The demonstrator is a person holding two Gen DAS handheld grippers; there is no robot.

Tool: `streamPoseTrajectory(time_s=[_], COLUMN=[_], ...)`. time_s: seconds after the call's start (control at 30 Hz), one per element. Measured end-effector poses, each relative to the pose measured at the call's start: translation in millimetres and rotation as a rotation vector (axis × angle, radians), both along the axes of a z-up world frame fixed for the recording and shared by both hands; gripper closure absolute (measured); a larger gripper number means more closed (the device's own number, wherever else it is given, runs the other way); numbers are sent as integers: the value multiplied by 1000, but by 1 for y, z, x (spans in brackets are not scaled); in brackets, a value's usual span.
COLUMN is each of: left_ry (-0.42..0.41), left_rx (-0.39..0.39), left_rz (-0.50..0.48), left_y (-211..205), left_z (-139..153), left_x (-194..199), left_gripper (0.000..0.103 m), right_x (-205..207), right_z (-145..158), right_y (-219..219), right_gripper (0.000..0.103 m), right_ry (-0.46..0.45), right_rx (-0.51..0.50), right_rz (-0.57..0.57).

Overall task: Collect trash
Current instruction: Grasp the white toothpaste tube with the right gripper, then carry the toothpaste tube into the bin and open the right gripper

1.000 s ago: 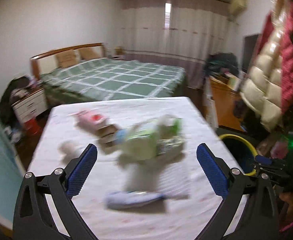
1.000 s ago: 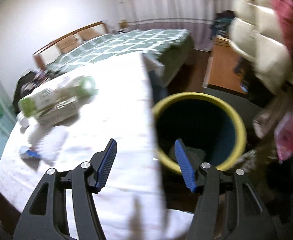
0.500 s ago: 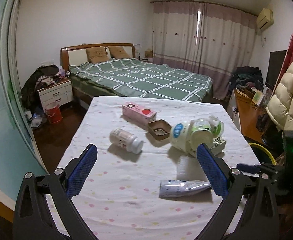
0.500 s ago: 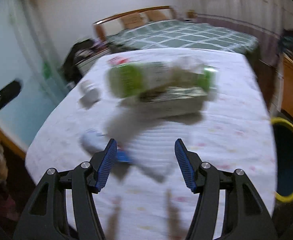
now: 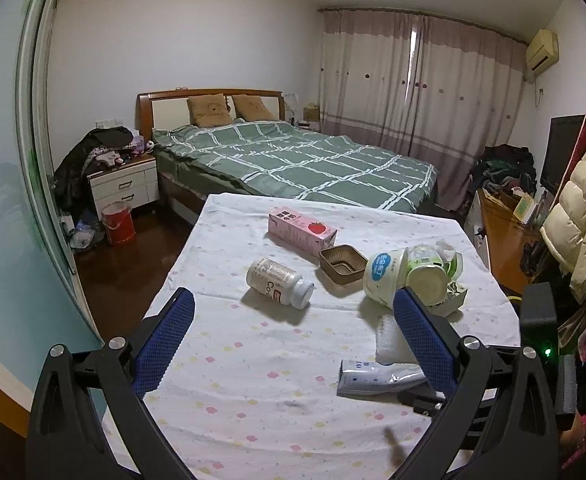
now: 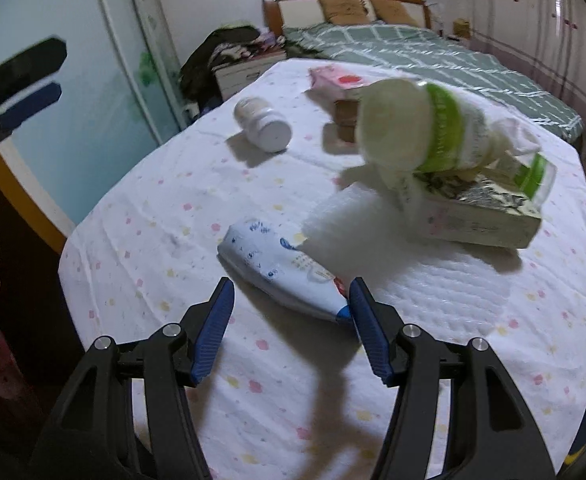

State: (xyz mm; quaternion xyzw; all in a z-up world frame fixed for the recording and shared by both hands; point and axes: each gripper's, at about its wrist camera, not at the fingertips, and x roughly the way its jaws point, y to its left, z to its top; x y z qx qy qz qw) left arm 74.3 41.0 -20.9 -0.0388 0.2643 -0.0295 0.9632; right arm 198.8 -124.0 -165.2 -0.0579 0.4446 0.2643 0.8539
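— Trash lies scattered over the counter (image 5: pixel 221 344): a flattened blue-and-white tube (image 6: pixel 281 272), a white pill bottle (image 5: pixel 279 283) on its side, a pink strawberry carton (image 5: pixel 301 230), a small brown tray (image 5: pixel 343 263), and a tilted heap of cups (image 6: pixel 417 132) resting on a crushed box (image 6: pixel 473 208).

— Which piece looks next?

— Probably the tube. The right gripper (image 6: pixel 291 326) sits just short of it, fingers spread wide with nothing between them. The tube lies flat and limp, so the fingers should straddle its width low against the cloth and close near the cap end, where it is likely stiffest.

— And the left gripper (image 5: pixel 293 342)?

— Also wide open and empty — it hovers at the near edge, well back from the bottle.

— What does each view add?

— The left view shows the pink carton's print, the tray's hollow and a sliver of yellow rim (image 5: pixel 513 299) past the counter's right edge. The right view shows the tube's full outline and the box under the cups.
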Motion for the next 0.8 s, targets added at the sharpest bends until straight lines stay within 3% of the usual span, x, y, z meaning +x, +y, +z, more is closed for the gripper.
streamPoseTrajectory(time_s=[0.33,0.4,0.47,0.53,0.8], left_ry=[-1,-1,0,2,24], left_rx=[1,1,1,2,1], left_rz=[-14,-14,-15,-17,-37], left_y=[-6,-6,-6,-7,-14], left_z=[2,2,2,2,-4], left_x=[0,0,0,1,6], left_gripper=[5,5,5,5,5], right_x=[18,15,12,9,-9], right_z=[-20,-20,-19,-18,2], right_y=[13,17,18,15,-19], right_gripper=[47,55,76,89,89], right_ry=[48,41,50,59,63], right_rx=[-63,-74,-62,-52,72], right_rz=[83,97,109,103,45])
